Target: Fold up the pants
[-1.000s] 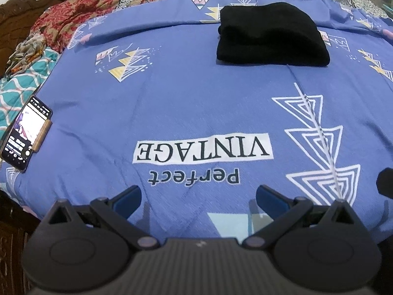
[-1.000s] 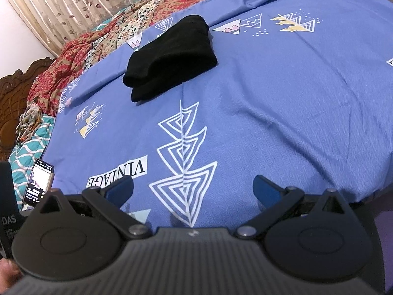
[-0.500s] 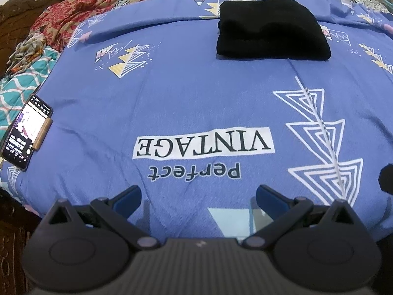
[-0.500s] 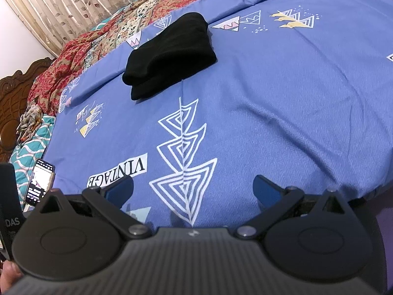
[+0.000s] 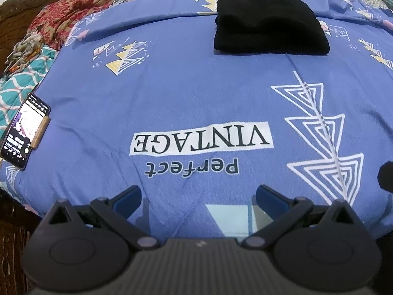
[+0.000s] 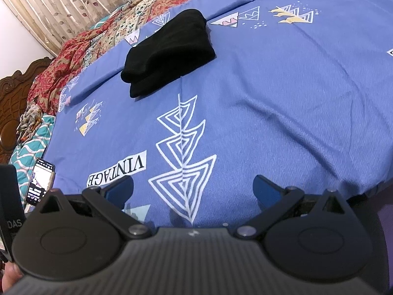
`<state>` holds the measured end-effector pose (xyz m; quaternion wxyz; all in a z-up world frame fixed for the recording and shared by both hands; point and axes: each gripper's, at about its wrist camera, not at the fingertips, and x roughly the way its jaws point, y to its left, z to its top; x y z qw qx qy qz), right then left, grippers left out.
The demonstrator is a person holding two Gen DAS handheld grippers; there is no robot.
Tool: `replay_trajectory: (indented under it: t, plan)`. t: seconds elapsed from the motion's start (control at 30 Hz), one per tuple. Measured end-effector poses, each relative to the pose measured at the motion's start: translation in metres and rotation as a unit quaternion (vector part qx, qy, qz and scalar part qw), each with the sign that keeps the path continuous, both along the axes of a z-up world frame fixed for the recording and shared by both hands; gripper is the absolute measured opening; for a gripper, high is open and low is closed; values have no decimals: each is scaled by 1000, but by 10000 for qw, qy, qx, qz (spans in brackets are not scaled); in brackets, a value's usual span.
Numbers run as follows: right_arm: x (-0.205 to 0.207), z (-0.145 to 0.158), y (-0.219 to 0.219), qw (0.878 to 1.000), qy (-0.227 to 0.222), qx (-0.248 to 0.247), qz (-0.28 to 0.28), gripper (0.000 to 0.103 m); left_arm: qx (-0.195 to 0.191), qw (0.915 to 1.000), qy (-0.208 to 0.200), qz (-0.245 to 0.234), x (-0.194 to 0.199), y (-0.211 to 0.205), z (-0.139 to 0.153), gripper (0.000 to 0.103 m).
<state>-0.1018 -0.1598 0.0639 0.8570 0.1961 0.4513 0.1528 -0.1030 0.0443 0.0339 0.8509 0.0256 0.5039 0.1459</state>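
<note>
A: What's nearest in the left wrist view?

B: The left gripper (image 5: 197, 196), jaws spread wide with nothing between them, held above the near edge of the blue sheet (image 5: 172, 103). One blue pad (image 5: 127, 198) sits to each side.

A: And the right one?

B: The same. The right gripper (image 6: 192, 189) is spread wide and empty, over the near edge of the sheet (image 6: 282, 93), close above the white triangle print (image 6: 184, 162).

A: What lies beyond the grippers?

B: In the left view, the words "Perfect VINTAGE" (image 5: 201, 142), upside down. At the far left, a phone (image 5: 24, 130) lies at the sheet's edge with its screen lit. It also shows low on the left of the right view (image 6: 40, 183).

A: Where are the pants?

B: Further back. The pants (image 5: 269, 23) are black and folded into a thick, compact bundle, resting on the sheet well apart from both grippers. In the right view they (image 6: 169, 49) lie up and left of centre, just past the top of the triangle print.

A: And behind them?

B: A red patterned quilt (image 6: 73, 56), then a leaf-print curtain (image 6: 73, 5).
</note>
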Motion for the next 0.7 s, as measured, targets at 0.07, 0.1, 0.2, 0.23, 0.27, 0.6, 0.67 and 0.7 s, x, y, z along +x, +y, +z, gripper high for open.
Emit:
replay_trajectory:
  t: [0.07,0.1,0.2,0.23,0.27,0.6,0.67,0.7]
  plan:
    - [1,0,-1,10000,12,5,4,103,-8,10000,10,-1,0,0,0,103]
    - [1,-1,-1,10000,18,7,6,103,-9,10000,15,-3,0,0,-1,103]
    - [1,-1,-2,10000,37,11,9,103,-10,10000,32,-3,0,-1,-2,103]
    - [2,-1,-2,10000,41,12,10,103,-13,10000,38,-1,0,0,-2,103]
    - [2,-1,-2,10000,43,12,10,103,-15,10000,42,1,0,0,-2,103]
    - [2,-1,-2,10000,39,10,10,103,-32,10000,74,-5,1,-1,-3,103]
    - [2,-1,-2,10000,41,10,12,103,-35,10000,78,-7,1,-1,-4,103]
    - [2,-1,-2,10000,42,10,12,103,-35,10000,79,-7,1,-1,-4,103]
